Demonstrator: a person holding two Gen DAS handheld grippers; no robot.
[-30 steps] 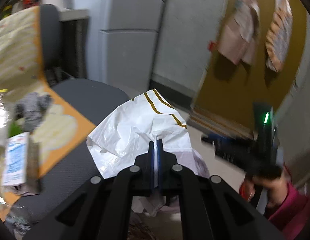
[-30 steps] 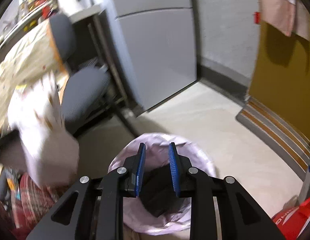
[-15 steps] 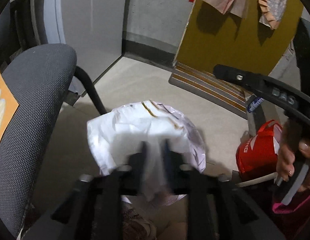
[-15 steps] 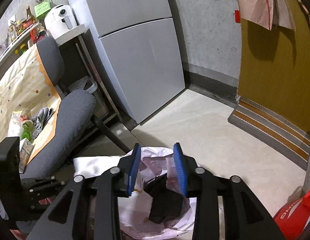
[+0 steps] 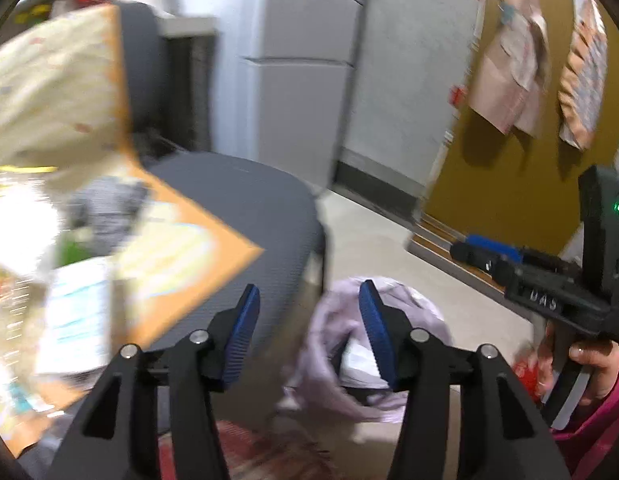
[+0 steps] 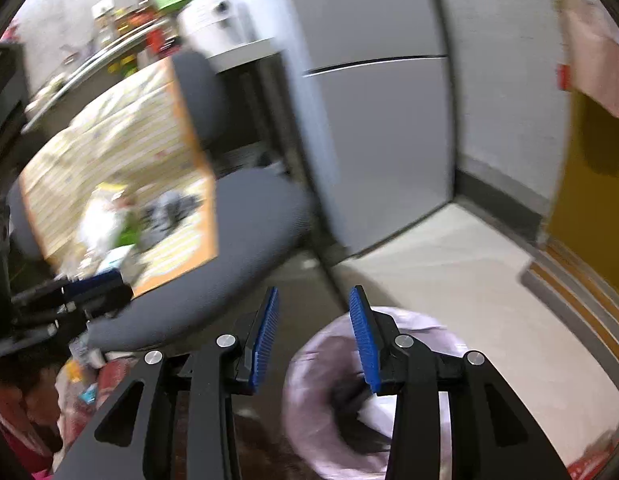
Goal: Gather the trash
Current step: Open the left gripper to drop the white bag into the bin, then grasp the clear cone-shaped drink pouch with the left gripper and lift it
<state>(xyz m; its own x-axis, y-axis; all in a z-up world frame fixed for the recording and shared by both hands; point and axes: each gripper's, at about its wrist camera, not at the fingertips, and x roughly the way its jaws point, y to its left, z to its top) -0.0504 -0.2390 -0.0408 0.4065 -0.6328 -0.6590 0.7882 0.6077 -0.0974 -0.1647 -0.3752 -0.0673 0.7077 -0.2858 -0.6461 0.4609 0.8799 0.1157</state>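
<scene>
Left wrist view: the left gripper (image 5: 309, 320) stands wide apart with nothing between its blue pads (image 5: 245, 332). Below and slightly right of it sits the trash bin (image 5: 329, 320), lined with a pale lilac bag, and a white crumpled piece (image 5: 359, 360) lies inside. The remaining trash is the other way: up and to the left, on the orange patterned cloth (image 5: 213, 248) draped over the grey chair (image 5: 261, 208), where a white-and-blue carton (image 5: 75, 312) and other blurred litter lie. The right gripper (image 5: 469, 250) shows at the far right, held by a hand (image 5: 589, 364), well apart from that pile.

Right wrist view: the right gripper (image 6: 313, 332) is also open and empty, its pads moderately spread. The bin (image 6: 309, 360) is directly beneath and right of the fingers. The litter heap (image 6: 113, 224) on the cloth lies far to the left across the chair seat (image 6: 249, 216), with the left gripper (image 6: 85, 292) between it and this tool. Judging by that, the left hand is the nearer one for the next pick, reaching left and forward. Blur hides the exact shapes of the items.
</scene>
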